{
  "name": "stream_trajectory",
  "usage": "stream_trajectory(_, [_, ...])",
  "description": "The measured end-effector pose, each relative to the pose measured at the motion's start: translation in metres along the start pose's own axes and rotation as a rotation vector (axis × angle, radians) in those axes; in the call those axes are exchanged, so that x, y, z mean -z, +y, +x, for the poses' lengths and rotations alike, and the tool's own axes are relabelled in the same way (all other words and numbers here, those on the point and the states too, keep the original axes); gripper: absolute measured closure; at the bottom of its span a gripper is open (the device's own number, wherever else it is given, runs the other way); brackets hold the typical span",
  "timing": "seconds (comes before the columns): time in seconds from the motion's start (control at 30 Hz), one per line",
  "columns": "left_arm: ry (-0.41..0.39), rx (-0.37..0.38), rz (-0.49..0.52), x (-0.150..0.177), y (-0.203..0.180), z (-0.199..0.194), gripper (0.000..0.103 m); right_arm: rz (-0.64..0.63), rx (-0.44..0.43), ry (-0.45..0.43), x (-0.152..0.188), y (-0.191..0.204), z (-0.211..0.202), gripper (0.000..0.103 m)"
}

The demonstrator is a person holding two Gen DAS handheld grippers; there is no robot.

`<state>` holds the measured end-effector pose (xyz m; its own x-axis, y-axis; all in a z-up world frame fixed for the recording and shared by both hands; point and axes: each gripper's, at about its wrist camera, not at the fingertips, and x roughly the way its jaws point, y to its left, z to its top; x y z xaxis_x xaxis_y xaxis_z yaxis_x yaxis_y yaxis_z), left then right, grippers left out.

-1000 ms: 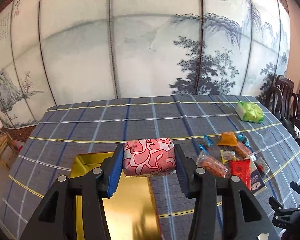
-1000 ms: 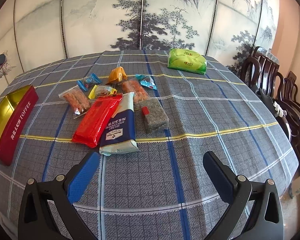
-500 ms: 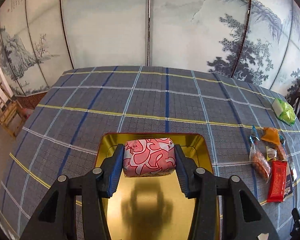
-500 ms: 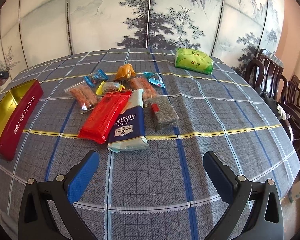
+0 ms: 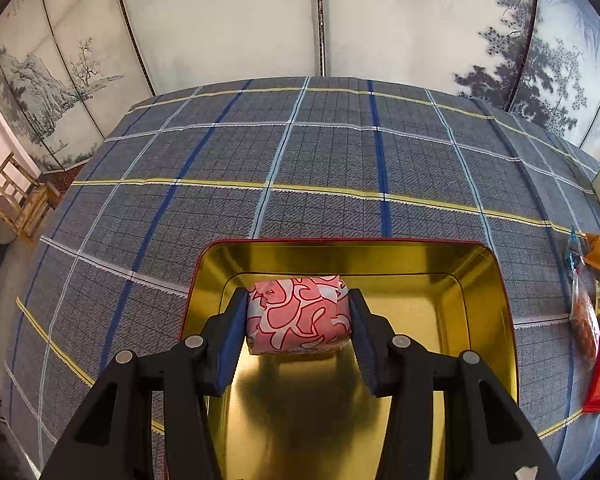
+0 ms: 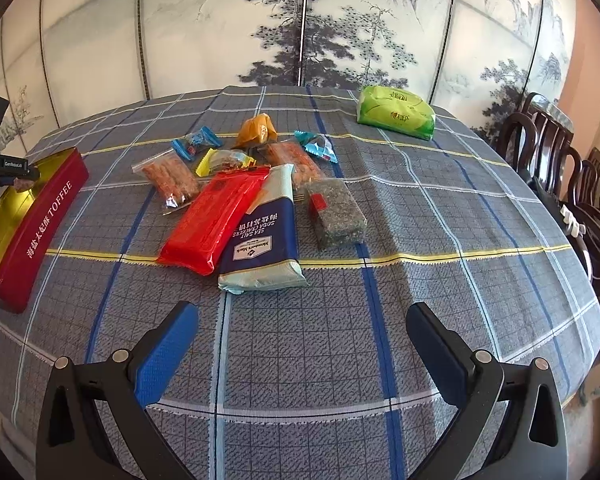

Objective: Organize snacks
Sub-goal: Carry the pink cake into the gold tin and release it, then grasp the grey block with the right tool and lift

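My left gripper (image 5: 298,316) is shut on a pink-and-white wrapped snack (image 5: 298,314), holding it low inside the open red toffee tin (image 5: 496,300) with its gold lining. In the right wrist view the same tin (image 6: 40,216) lies at the table's left edge, with the left gripper's tip (image 6: 4,166) over it. My right gripper (image 6: 300,344) hangs open above bare tablecloth, nothing between its fingers. Ahead of it lie the loose snacks: a red packet (image 6: 216,216), a blue soda-cracker pack (image 6: 262,236), a dark speckled bar (image 6: 334,214) and several small sweets.
A green packet (image 6: 396,112) lies at the table's far right. Dark wooden chairs (image 6: 572,184) line the right side. A painted folding screen (image 6: 300,24) stands behind the table. A small wooden chair (image 5: 18,200) stands on the floor at the left.
My left gripper carried the pink snack leftward and down, from beside the tin to low inside it. The right gripper stayed almost still.
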<state>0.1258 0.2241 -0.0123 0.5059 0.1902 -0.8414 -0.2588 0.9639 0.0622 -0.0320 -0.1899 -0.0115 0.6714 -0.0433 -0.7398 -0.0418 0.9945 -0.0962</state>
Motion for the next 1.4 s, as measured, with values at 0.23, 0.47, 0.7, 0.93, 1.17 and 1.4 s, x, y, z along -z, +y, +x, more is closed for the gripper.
stream_trajectory(0.23, [0.037, -0.021, -0.006, -0.006, 0.003, 0.017, 0.059, 0.003, -0.004, 0.015, 0.001, -0.003, 0.003, 0.0])
stream_trajectory(0.47, [0.046, -0.032, 0.009, -0.004, 0.004, 0.026, 0.056, -0.018, -0.001, 0.019, 0.0, -0.002, 0.003, 0.0])
stream_trajectory(0.7, [0.012, 0.006, 0.019, -0.003, 0.002, 0.01, 0.026, 0.017, 0.004, 0.034, 0.001, -0.024, 0.001, 0.0])
stream_trajectory(0.93, [-0.221, 0.073, 0.02, 0.017, 0.009, -0.067, 0.01, 0.088, 0.025, 0.038, 0.0, -0.08, 0.0, 0.0])
stream_trajectory(1.17, [-0.398, 0.271, 0.037, 0.084, 0.009, -0.155, 0.001, 0.07, -0.07, -0.007, -0.018, -0.085, 0.008, 0.0])
stream_trajectory(1.4, [-0.357, 0.384, 0.091, 0.17, -0.01, -0.174, 0.001, -0.007, -0.067, 0.002, -0.055, -0.074, 0.049, 0.0])
